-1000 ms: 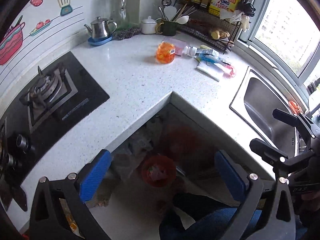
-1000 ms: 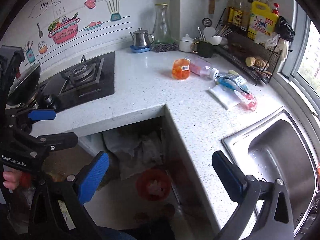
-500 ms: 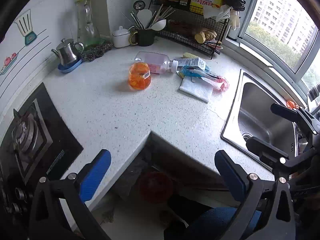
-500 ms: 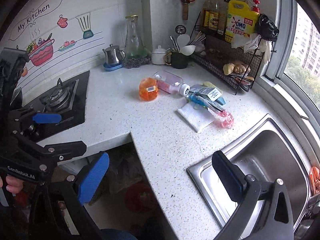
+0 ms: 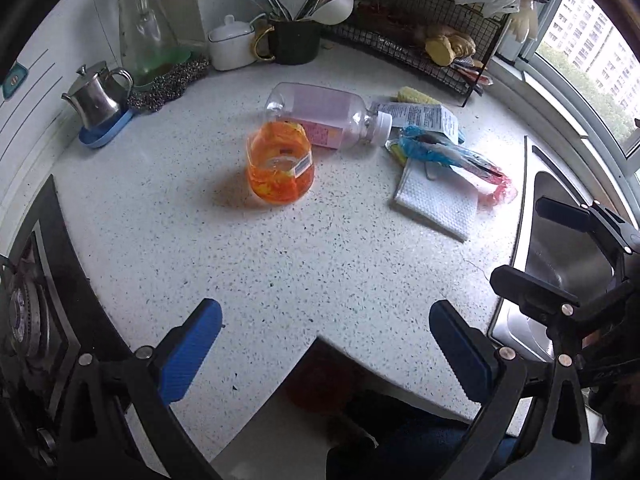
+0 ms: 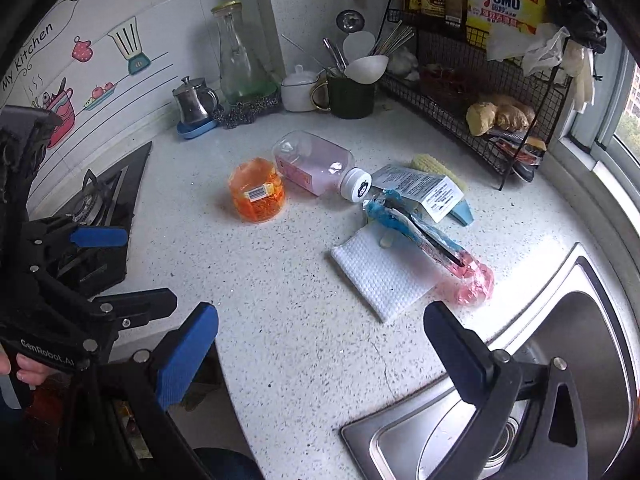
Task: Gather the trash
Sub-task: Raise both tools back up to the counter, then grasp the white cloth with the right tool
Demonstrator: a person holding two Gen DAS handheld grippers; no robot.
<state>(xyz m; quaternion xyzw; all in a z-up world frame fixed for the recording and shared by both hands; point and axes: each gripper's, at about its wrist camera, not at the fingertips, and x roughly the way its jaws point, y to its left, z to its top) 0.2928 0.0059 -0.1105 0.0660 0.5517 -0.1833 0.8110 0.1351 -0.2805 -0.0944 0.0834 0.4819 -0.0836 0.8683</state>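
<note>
Trash lies on the white speckled counter (image 5: 280, 256): an orange plastic cup (image 5: 280, 170) (image 6: 257, 195), a clear pink bottle (image 5: 324, 116) (image 6: 316, 168) on its side, a printed leaflet (image 6: 420, 192), a blue and pink wrapper (image 5: 452, 158) (image 6: 424, 240), and a white folded napkin (image 5: 438, 204) (image 6: 380, 276). My left gripper (image 5: 324, 344) is open with nothing between its fingers, hovering over the counter's near edge. My right gripper (image 6: 320, 344) is also open and empty, just short of the napkin.
A steel sink (image 6: 560, 380) lies to the right. A gas hob (image 6: 100, 208) sits at the left. At the back stand a small teapot (image 5: 98, 98), a glass carafe (image 6: 240, 60), a utensil mug (image 5: 294, 42) and a wire rack (image 6: 480, 92). A red bin (image 5: 320, 384) shows dimly under the counter.
Both grippers have lifted away from the floor bin and advanced over the counter toward the trash, which now looks larger and closer. Both stayed open.
</note>
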